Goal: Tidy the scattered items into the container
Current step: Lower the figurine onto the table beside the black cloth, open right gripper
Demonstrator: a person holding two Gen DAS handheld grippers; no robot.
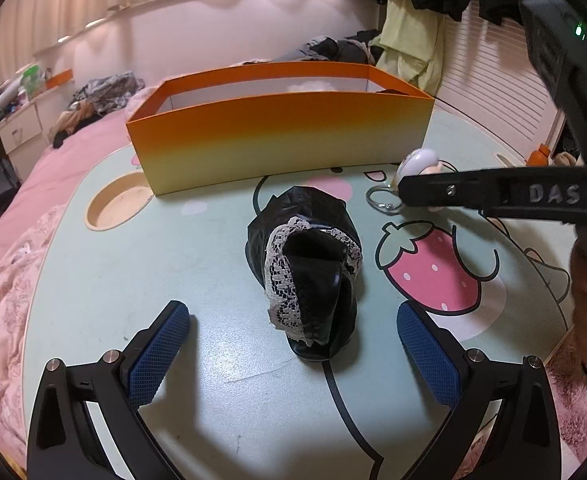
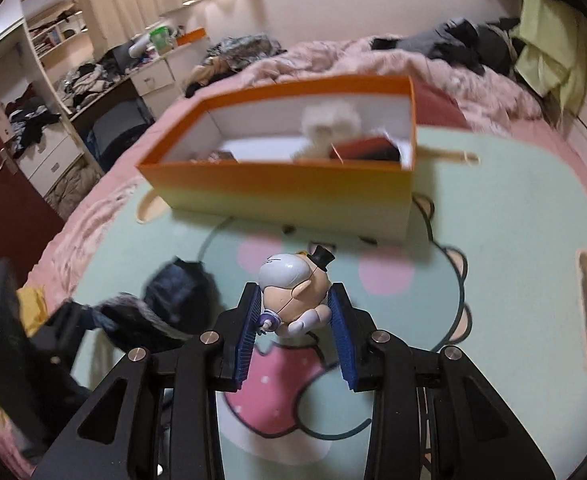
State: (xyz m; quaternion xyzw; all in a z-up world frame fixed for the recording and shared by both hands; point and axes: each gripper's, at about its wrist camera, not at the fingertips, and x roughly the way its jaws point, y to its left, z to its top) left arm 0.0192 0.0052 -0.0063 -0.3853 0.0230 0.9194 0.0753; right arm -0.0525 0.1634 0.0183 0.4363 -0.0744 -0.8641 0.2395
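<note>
— What's on the worktop (image 1: 93, 272)?

— It's a smooth mint-green top printed with a cartoon animal and a pink strawberry (image 1: 433, 272), with a round cup recess at one corner. On it stands a long cardboard box (image 1: 277, 140), orange at the rim fading to pale yellow lower down, white inside. In front of the box lies a crumpled black pouch (image 1: 313, 276), glossy like leather, edged with cream lace.

— And your tongs?

— My left tongs (image 1: 293, 332) are spread wide, released; the ribbed blue pads (image 1: 155, 356) stand either side of the pouch without touching it. My right tongs (image 2: 295, 320) are clenched on a small hard plastic figure (image 2: 293, 288): rounded white head, peach body, tiny black top hat. The blue pads press its flanks, and it is lifted above the strawberry, short of the box.

— Do the two views differ?

— Yes. From the left wrist I see the right tongs side-on, only the figure's white head showing past them, and a metal key ring (image 1: 383, 200) hanging below, close over the worktop. The right wrist view hides that ring but looks into the box: a fluffy white thing (image 2: 329, 128) and a dark red item (image 2: 369, 150) lie inside. That view is blurred.
</note>
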